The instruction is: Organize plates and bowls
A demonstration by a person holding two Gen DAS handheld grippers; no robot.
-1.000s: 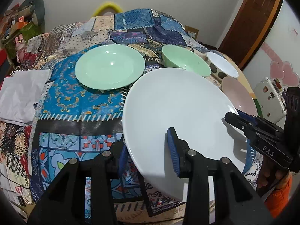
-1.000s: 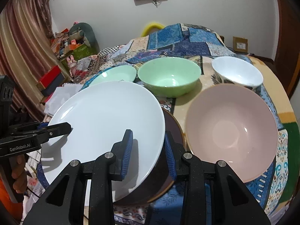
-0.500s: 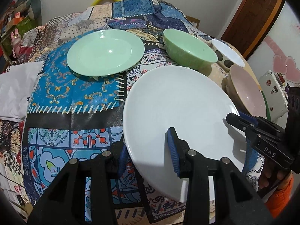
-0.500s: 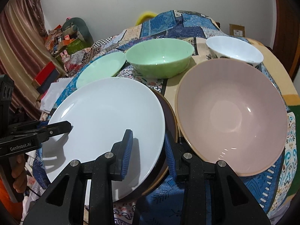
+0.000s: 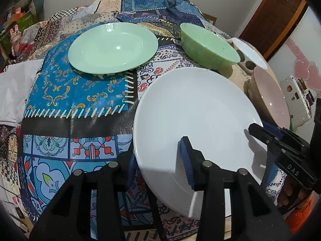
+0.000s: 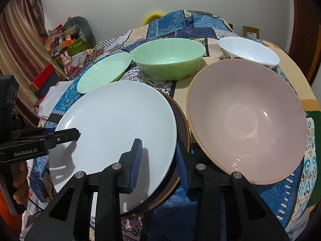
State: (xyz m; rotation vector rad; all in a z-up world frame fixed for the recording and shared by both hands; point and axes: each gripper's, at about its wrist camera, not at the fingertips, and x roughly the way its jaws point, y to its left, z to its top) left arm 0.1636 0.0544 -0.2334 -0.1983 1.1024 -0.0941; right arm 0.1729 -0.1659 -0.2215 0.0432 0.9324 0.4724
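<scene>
The large round white plate is gripped at its near rim by both tongs, left and right. It is now lowered over the brown plate, nearer the bench than before.

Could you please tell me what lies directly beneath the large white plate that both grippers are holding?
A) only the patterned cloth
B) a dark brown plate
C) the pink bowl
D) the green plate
B: in the right wrist view a dark brown plate shows as a crescent under the right edge of the white plate, while the green plate and pink bowl sit apart.
</scene>
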